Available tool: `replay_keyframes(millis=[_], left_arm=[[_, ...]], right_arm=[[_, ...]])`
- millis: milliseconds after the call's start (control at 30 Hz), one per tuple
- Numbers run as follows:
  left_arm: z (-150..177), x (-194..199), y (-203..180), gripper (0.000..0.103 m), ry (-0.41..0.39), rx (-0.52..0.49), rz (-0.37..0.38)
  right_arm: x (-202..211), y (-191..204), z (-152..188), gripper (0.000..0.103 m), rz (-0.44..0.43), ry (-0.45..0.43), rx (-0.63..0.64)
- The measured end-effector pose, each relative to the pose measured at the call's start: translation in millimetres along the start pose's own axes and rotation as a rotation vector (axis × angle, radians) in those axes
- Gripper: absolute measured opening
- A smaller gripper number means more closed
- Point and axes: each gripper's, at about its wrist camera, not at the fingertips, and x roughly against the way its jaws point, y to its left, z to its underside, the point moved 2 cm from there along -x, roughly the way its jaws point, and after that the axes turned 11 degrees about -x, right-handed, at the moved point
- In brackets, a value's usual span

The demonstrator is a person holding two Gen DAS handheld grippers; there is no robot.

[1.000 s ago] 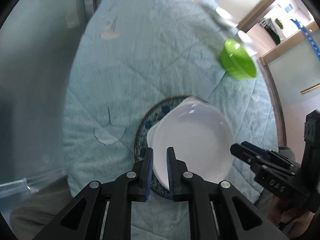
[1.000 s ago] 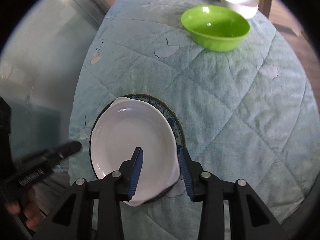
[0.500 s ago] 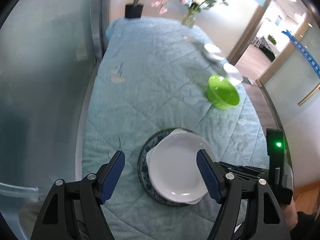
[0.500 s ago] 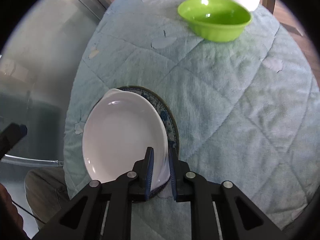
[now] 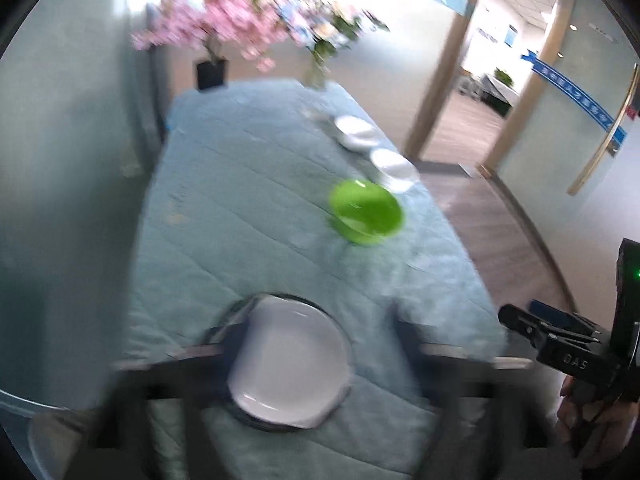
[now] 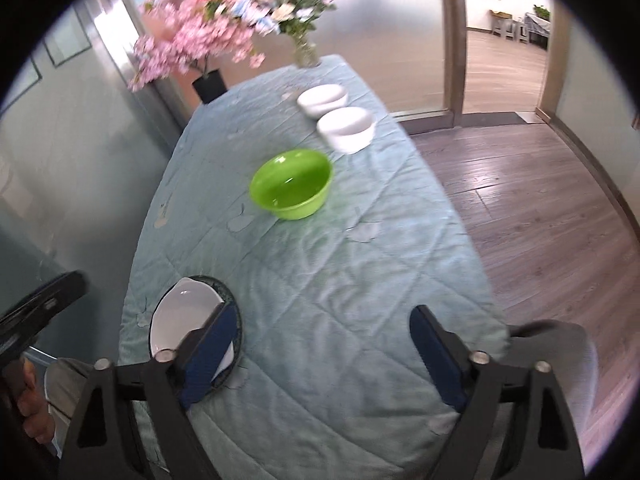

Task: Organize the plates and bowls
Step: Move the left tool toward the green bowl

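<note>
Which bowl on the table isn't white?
The green bowl. It sits nearer the stacked plates than the two small white bowls behind it, toward the flowers.

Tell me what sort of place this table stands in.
Probably an office or a staged room in a public building, not a home kitchen. A table under a quilted blue cloth stands beside frosted glass partitions, and an open doorway leads to a corridor with wood-look flooring.
</note>
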Motion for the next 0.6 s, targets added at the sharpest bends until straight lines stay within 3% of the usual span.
replay_keyframes(millis=[33, 67, 167, 200, 233, 267, 333, 500, 600], left_arm=[[-3.0, -3.3, -8.0, 0.004, 0.019, -0.004, 0.027], [-5.6, -3.5, -14.7, 0.004, 0.014, -0.01, 0.03], [-16.8, 5.3, -39.4, 0.013, -0.029, -0.064, -0.019], [-22.9, 9.2, -46.1, 0.04, -0.032, -0.077, -0.053], [-26.6, 12.5, -48.1, 0.076, -0.037, -0.076, -0.062], [-31.0, 18.6, -49.5, 0.088, -0.058, -0.066, -0.063], [-43.3, 35.3, -54.5, 0.092, -0.134, -0.055, -0.062], [-86.0, 66.5, -70.1, 0.091, -0.175, -0.15, -0.085], [-111.0, 85.2, -74.5, 0.08, -0.198, -0.171, -0.055]], right_arm=[[5.4, -6.0, -0.3, 0.036, 0.026, -0.009, 0.006], [5.1, -7.5, 0.3, 0.015, 0.058, -0.012, 0.012], [14.1, -23.5, -1.8, 0.015, 0.054, -0.021, -0.023], [15.0, -29.0, -2.4, 0.015, 0.067, -0.029, -0.03], [16.5, -32.9, -3.0, 0.027, 0.08, -0.042, -0.032], [19.3, -37.3, -4.8, 0.058, 0.08, -0.054, -0.037], [26.8, -42.4, -9.9, 0.094, 0.048, -0.085, -0.058], [48.3, -44.5, -39.7, 0.096, 0.031, -0.165, -0.007], [59.8, -47.3, -60.1, 0.096, 0.034, -0.202, 0.017]])
